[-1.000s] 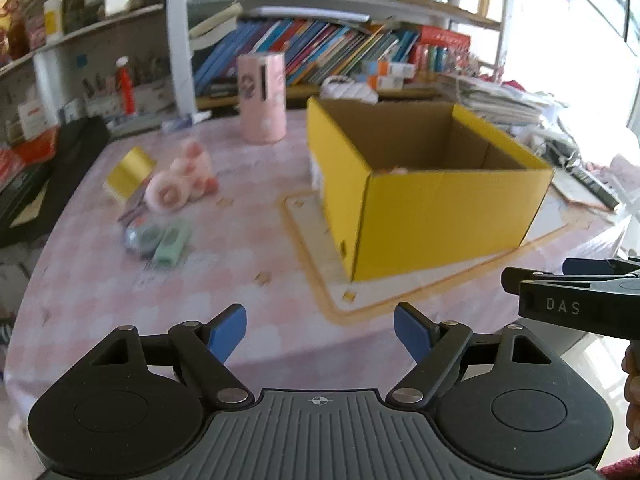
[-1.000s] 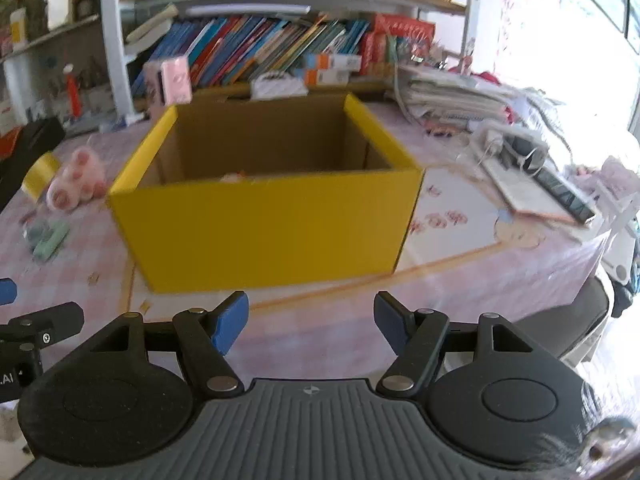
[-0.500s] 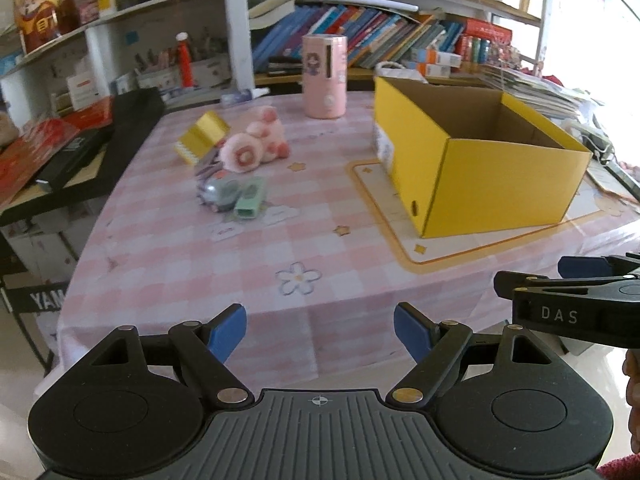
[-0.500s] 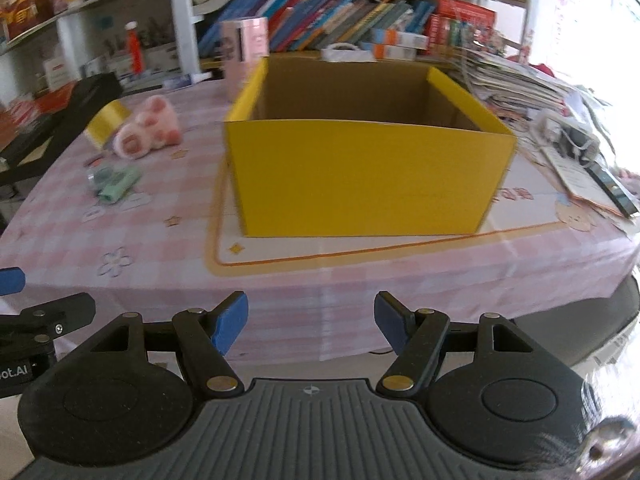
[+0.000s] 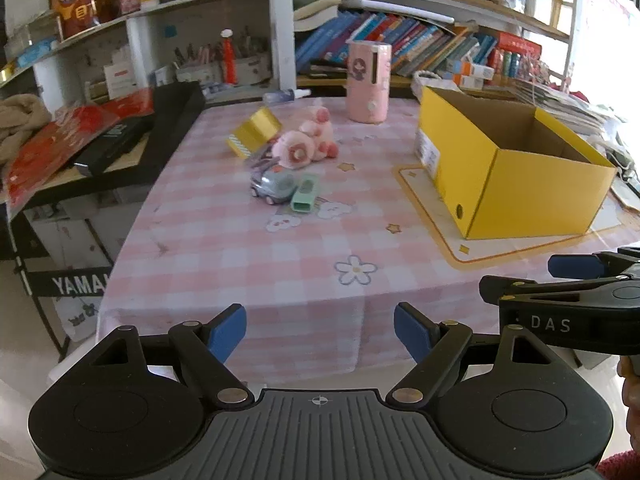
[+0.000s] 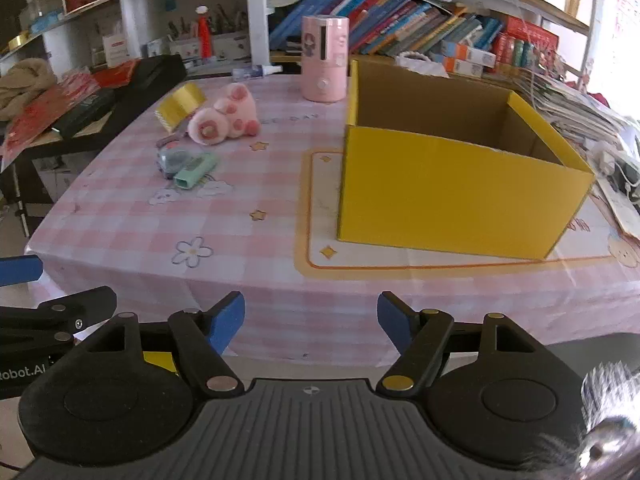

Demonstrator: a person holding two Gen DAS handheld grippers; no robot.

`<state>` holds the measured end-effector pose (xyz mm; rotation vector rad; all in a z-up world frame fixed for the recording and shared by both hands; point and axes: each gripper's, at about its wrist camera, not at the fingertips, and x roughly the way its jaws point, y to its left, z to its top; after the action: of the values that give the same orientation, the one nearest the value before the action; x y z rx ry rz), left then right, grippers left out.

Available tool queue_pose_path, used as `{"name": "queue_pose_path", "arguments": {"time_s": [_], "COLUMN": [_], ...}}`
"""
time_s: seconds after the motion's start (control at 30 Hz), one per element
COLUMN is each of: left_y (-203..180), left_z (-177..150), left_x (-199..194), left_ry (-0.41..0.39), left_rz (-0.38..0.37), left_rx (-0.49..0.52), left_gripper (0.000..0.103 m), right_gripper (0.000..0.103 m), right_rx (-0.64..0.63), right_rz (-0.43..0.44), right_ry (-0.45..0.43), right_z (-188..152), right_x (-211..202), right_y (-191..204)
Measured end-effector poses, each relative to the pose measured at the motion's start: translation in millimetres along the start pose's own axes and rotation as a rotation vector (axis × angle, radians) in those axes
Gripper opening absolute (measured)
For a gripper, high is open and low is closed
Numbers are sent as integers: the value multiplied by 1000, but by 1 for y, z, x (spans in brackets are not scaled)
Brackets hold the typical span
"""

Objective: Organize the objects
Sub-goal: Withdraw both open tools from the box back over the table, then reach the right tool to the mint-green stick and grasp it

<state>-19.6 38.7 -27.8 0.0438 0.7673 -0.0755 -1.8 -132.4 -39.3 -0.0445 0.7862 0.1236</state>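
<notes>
An open yellow cardboard box (image 5: 516, 184) (image 6: 448, 196) stands on the right of the pink checked table. A cluster of small things lies left of it: a pink plush toy (image 5: 306, 146) (image 6: 224, 122), a yellow tape roll (image 5: 252, 136) (image 6: 180, 106), a grey-blue toy car (image 5: 272, 186) (image 6: 172, 160) and a mint green case (image 5: 305, 199) (image 6: 196, 170). My left gripper (image 5: 320, 330) is open and empty, off the table's near edge. My right gripper (image 6: 310, 318) is open and empty, also off the near edge; it shows in the left wrist view (image 5: 568, 280).
A pink cylindrical canister (image 5: 368, 82) (image 6: 324, 64) stands at the table's back. Shelves of books (image 5: 400, 48) rise behind. A black keyboard case (image 5: 136, 136) lies on a side stand at left. Stacked papers (image 6: 576, 104) lie at right.
Both grippers have pulled back from the table and away from the box; the table's near edge and more of the room now show. Both stayed open.
</notes>
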Motion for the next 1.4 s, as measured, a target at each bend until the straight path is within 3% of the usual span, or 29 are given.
{"name": "queue_pose_path", "arguments": {"time_s": [0.7, 1.4], "left_y": [34, 64], "left_z": [3, 59], "left_x": [-2, 70], "left_ry": [-24, 7], "left_rz": [44, 121], "left_rx": [-52, -135], "left_gripper": [83, 83], "right_gripper": [72, 71], "right_rx": [-74, -154], "right_rz": [65, 144], "right_ry": [-12, 19], "right_z": [17, 88], "right_x": [8, 92], "right_y": [41, 54]}}
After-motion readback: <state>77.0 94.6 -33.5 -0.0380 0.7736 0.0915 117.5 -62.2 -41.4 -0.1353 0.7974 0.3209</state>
